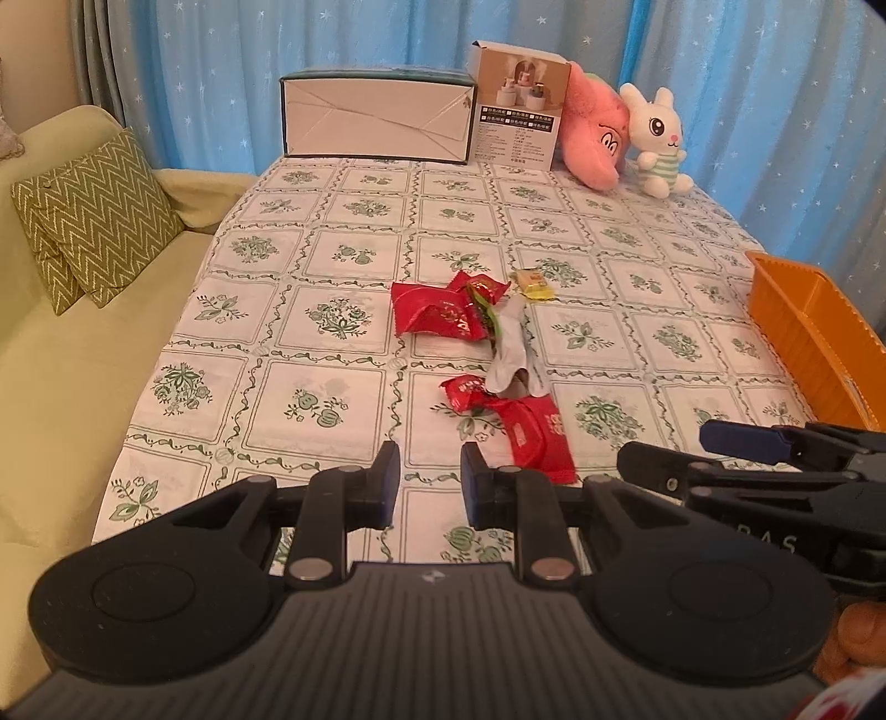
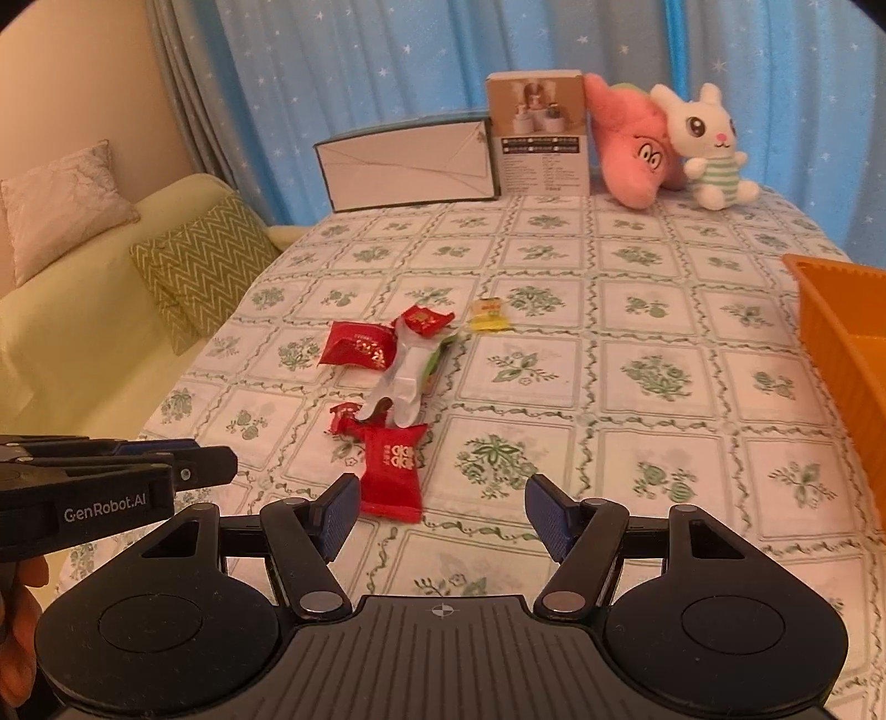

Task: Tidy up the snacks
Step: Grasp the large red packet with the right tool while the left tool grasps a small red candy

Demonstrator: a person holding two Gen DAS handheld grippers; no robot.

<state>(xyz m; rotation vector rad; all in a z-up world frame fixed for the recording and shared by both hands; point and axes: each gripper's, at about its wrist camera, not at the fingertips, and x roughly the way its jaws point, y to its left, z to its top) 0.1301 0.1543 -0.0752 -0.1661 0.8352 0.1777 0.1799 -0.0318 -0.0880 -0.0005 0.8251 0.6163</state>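
Two grippers hover over the near edge of a cloth-covered counter: the left gripper (image 1: 430,482) has its blue-padded fingers drawn close with a narrow bare gap and nothing between them, and the right gripper (image 2: 437,512) has its fingers spread wide, also empty. The left gripper's black body reads "GenRobot.AI" in the right wrist view. Just beyond the fingers, toward the middle of the counter, lies the scatter of snacks: a glossy red pillow-shaped packet (image 1: 540,440) with gold characters nearest the near edge, a small crumpled red wrapper (image 1: 462,390) touching it, a silvery-white foil wrapper (image 1: 512,354) running lengthwise, a bigger red packet (image 1: 429,315) and a small red candy (image 1: 482,288) behind it, and a small yellow packet (image 1: 534,283) apart on the far side. An orange ribbed plastic basket (image 1: 803,327) stands at the right edge. The tablecloth (image 1: 332,266) is white with green floral squares and vine borders. Along the far edge stand a wide flat cardboard box (image 1: 376,119) with dark trim, a taller printed carton (image 1: 520,105) with small text too fine to read, a pink plush toy (image 1: 595,133) and a white rabbit plush (image 1: 659,141) in a green-striped top. Left of the counter sits a pale green sofa (image 1: 61,360) with a green zigzag cushion (image 1: 94,216); blue star-printed curtains (image 1: 332,44) hang behind.
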